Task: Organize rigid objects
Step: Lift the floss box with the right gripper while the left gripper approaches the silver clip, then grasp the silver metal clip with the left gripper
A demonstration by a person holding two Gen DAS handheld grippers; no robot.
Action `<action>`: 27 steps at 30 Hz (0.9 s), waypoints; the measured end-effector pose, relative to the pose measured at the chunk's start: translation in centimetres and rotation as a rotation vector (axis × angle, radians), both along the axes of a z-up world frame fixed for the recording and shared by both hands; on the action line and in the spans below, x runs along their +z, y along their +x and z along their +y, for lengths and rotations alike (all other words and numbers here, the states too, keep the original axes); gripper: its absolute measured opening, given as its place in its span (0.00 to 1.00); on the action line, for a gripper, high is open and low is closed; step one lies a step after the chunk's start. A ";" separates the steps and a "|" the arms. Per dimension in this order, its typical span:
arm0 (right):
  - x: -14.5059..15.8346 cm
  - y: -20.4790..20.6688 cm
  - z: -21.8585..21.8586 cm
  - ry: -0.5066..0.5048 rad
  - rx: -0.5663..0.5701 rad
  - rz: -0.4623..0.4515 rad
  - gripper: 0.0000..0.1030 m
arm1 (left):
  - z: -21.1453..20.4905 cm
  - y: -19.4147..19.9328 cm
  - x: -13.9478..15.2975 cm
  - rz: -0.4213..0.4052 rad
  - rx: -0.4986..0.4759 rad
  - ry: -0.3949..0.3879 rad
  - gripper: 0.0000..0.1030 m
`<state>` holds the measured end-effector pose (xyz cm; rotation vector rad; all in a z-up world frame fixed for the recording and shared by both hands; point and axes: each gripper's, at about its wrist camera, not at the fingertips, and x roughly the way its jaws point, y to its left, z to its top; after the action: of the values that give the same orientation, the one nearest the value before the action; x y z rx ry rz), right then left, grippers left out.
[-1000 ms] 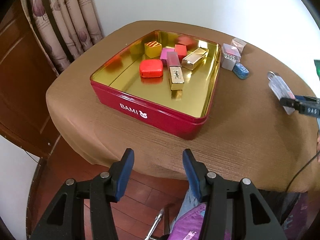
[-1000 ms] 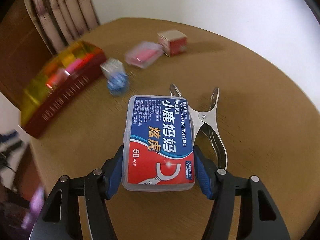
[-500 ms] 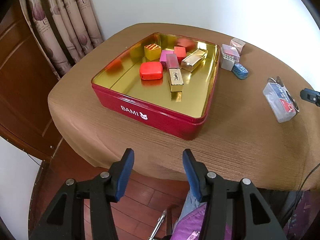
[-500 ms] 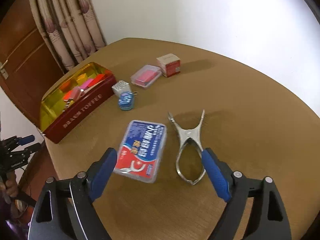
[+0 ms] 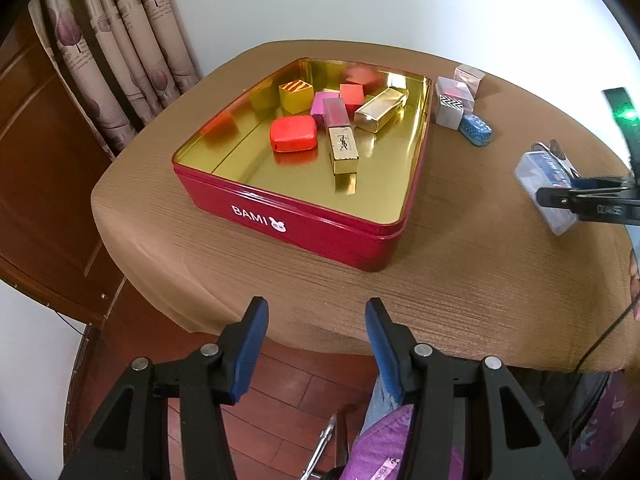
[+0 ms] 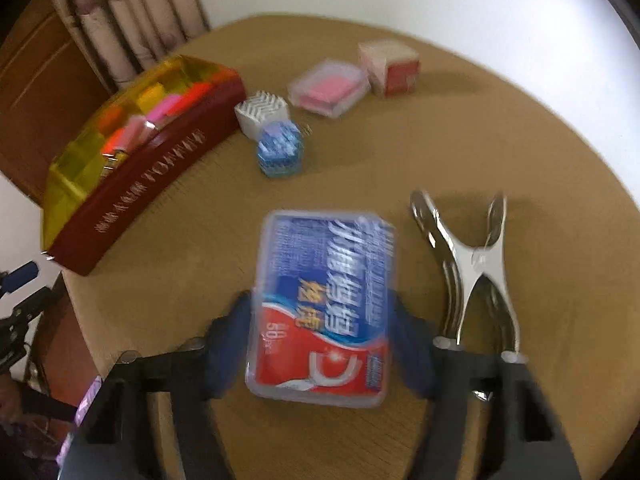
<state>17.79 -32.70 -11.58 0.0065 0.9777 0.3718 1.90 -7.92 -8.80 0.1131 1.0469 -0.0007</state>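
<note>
While the left gripper [image 5: 316, 330] is held open and empty, angled down before the red tin [image 5: 280, 216], the right gripper [image 6: 322, 344] is being closed around the floss box [image 6: 324, 304] on the table [image 6: 480, 128].

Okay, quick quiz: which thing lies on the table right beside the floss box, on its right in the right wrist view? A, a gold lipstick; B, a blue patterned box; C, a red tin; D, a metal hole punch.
D: the metal hole punch lies just right of the floss box, which sits between the closing jaws of the right gripper.
</note>
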 end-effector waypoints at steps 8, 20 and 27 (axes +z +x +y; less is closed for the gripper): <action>2.0 -4.3 -4.1 0.116 -0.097 -0.071 0.56 | -0.2 -0.2 0.3 -0.012 -0.011 0.002 0.50; -1.3 -10.2 -23.0 0.045 -0.508 -0.059 0.57 | -9.1 -0.5 2.8 0.072 -0.365 -0.286 0.50; -3.3 -10.3 -24.0 0.050 -0.497 -0.074 0.57 | -18.2 5.8 3.6 0.182 -0.423 -0.404 0.50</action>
<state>7.48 -56.70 -14.87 0.2750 0.8596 -0.0611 7.66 -26.16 -5.23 -0.0350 1.1681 -0.6127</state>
